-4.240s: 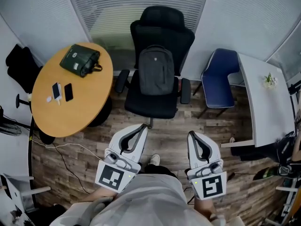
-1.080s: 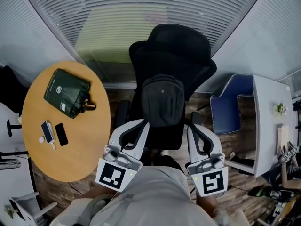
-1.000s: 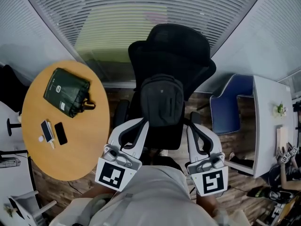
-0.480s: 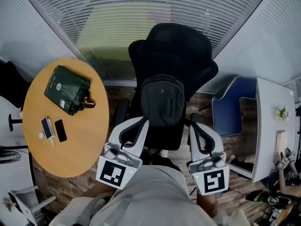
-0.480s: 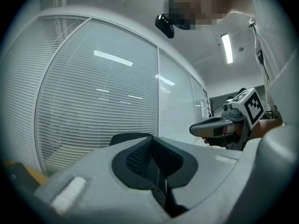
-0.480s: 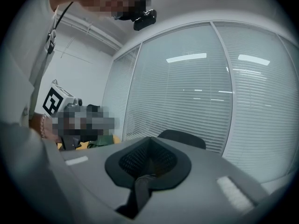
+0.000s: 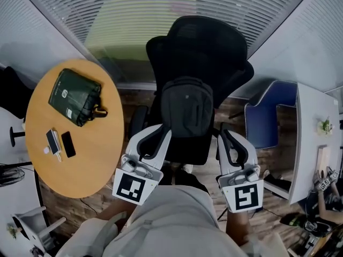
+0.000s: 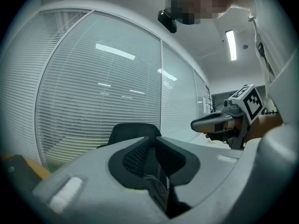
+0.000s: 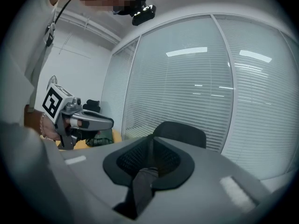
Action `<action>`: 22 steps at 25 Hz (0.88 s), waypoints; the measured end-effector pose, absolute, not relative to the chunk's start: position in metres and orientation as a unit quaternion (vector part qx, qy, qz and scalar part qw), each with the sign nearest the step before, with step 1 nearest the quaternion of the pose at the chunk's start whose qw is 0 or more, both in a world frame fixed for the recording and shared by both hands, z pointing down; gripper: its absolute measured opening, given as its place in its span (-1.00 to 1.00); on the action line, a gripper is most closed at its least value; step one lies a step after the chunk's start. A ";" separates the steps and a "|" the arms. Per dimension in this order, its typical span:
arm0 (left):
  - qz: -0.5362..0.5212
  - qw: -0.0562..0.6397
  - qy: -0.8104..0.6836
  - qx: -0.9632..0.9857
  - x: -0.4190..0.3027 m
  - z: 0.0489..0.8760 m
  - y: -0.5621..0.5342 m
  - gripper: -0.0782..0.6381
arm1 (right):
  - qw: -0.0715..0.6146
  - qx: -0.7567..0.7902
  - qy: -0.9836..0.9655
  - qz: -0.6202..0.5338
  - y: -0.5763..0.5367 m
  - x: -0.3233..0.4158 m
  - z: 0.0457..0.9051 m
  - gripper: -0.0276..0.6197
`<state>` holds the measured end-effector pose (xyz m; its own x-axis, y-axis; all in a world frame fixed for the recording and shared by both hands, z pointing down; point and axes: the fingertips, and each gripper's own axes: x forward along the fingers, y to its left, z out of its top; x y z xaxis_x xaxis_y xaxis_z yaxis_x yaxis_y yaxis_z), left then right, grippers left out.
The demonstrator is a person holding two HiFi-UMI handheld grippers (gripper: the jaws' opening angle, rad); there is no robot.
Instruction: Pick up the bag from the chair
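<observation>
A dark grey backpack (image 7: 186,111) stands upright on the seat of a black office chair (image 7: 198,42), leaning on its backrest. In the head view my left gripper (image 7: 163,130) is by the backpack's lower left corner and my right gripper (image 7: 224,134) by its lower right, neither touching it. Both have just been opening their jaws. The left gripper view shows a narrow slit between the left gripper's (image 8: 154,139) tips with nothing in it. In the right gripper view the right gripper (image 9: 152,138) is barely parted and also empty. The chair's headrest (image 8: 133,129) rises behind the jaws.
A round wooden table (image 7: 80,165) at the left carries a dark green bag (image 7: 75,96) and two phones (image 7: 60,143). A blue chair (image 7: 265,122) and a white table (image 7: 311,138) stand at the right. Blinds cover the curved window behind the chair.
Both grippers have edged forward and lower beside the chair seat. The chair and backpack look a little larger and nearer. The backpack has not moved.
</observation>
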<state>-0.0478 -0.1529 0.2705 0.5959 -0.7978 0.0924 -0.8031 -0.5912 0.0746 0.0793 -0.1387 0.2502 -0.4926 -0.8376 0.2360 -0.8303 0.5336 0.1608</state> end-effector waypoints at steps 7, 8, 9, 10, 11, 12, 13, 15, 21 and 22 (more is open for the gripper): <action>0.050 0.052 -0.456 0.887 -0.048 0.300 -0.165 -0.62 | 0.166 0.478 -0.863 -0.004 -0.154 0.082 0.284 -0.75; 0.052 0.055 -0.457 0.886 -0.048 0.305 -0.167 -0.62 | 0.170 0.477 -0.862 -0.003 -0.155 0.083 0.289 -0.75; 0.053 0.059 -0.457 0.886 -0.049 0.310 -0.168 -0.61 | 0.174 0.477 -0.862 -0.002 -0.156 0.083 0.294 -0.74; 0.055 0.062 -0.458 0.885 -0.049 0.315 -0.170 -0.60 | 0.178 0.477 -0.861 0.000 -0.158 0.084 0.299 -0.73; 0.056 0.064 -0.459 0.884 -0.050 0.320 -0.172 -0.60 | 0.180 0.477 -0.860 0.002 -0.160 0.085 0.304 -0.73; 0.057 0.065 -0.461 0.883 -0.051 0.323 -0.174 -0.60 | 0.182 0.477 -0.860 0.003 -0.161 0.085 0.308 -0.73; 0.058 0.067 -0.462 0.883 -0.051 0.327 -0.176 -0.59 | 0.185 0.477 -0.859 0.004 -0.163 0.086 0.312 -0.72; 0.061 0.072 -0.464 0.881 -0.052 0.335 -0.178 -0.58 | 0.191 0.477 -0.858 0.004 -0.165 0.089 0.320 -0.71; 0.068 0.088 -0.467 0.877 -0.052 0.362 -0.186 -0.57 | 0.206 0.474 -0.856 0.008 -0.171 0.096 0.346 -0.69; 0.069 0.089 -0.467 0.877 -0.052 0.367 -0.187 -0.57 | 0.209 0.474 -0.855 0.009 -0.172 0.097 0.351 -0.69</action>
